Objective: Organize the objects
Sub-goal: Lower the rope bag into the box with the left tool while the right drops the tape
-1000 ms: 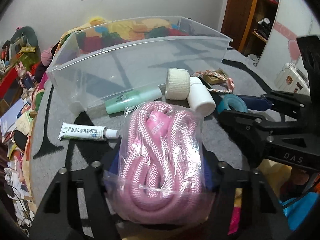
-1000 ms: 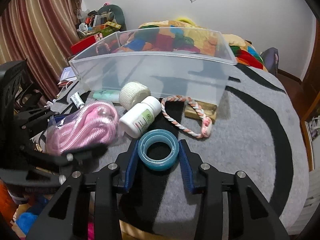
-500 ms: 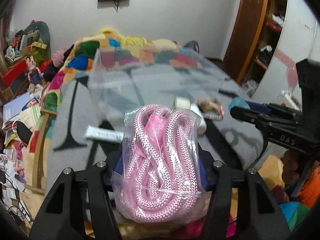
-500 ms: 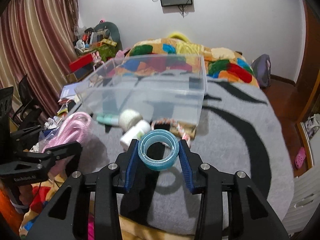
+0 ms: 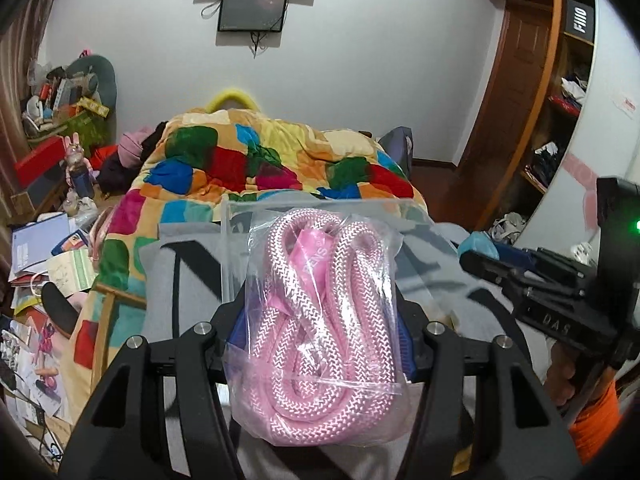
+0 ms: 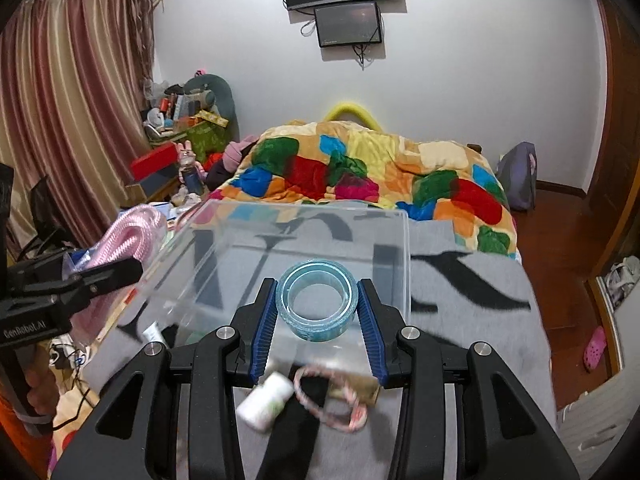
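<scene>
My left gripper [image 5: 320, 316] is clamped on the bagged pink rope [image 5: 320, 320], and my right gripper [image 6: 316, 308] is closed on the blue tape roll [image 6: 316, 300]; both loads are lifted off the grey blanket [image 6: 480, 280]. The clear bin [image 6: 312, 236] sits just ahead of and below both sets of fingers. To do this well, I should carry each load past the near rim before lowering, since the rope bag is bulky and slack and could catch the wall. I should drop one at a time so my grippers, close side by side, do not collide. As far as I can see through its walls, the bin holds nothing yet. Below my right gripper, outside the bin, lie a white bottle [image 6: 264, 404], a braided cord [image 6: 332, 400] and a tube [image 6: 154, 334].
</scene>
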`<state>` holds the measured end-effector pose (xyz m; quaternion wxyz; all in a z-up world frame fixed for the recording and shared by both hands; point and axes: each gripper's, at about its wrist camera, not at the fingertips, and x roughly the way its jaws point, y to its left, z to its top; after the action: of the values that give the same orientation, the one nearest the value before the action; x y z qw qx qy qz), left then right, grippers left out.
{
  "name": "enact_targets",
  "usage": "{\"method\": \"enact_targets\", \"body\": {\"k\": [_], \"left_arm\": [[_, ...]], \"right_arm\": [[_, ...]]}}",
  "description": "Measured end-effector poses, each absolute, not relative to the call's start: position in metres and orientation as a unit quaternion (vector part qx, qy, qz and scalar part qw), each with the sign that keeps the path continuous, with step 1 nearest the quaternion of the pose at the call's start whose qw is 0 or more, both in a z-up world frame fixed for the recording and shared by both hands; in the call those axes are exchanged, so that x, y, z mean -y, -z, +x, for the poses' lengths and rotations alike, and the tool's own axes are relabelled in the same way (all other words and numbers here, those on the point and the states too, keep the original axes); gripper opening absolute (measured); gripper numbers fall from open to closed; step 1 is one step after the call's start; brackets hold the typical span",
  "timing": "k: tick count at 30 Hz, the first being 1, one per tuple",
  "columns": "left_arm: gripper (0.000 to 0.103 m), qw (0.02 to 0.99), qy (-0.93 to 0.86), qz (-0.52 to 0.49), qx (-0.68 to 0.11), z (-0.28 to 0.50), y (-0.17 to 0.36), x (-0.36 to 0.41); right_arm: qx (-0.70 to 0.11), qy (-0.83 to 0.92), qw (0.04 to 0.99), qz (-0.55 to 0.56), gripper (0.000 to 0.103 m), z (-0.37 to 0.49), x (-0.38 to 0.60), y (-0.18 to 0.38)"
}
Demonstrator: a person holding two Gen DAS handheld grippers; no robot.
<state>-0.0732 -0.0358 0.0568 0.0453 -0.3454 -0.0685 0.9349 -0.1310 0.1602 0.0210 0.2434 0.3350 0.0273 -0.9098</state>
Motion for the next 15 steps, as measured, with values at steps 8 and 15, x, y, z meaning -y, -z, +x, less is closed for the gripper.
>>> {"method": "enact_targets", "body": {"k": [8,15], "left_arm": [[0.058,0.046,-0.911,-0.406,0.060,-0.136,-0.032,0.032],[0.058,0.045,-0.894,-0.445,0.034,-0.170,-0.011,0.018]], "right_arm": [[-0.074,0.886,0.235,0.393,0.036,-0.174,-0.132,0.006],[-0.092,0.866,0.237,0.431,0.037,-0.193,-0.121,0.028]]}}
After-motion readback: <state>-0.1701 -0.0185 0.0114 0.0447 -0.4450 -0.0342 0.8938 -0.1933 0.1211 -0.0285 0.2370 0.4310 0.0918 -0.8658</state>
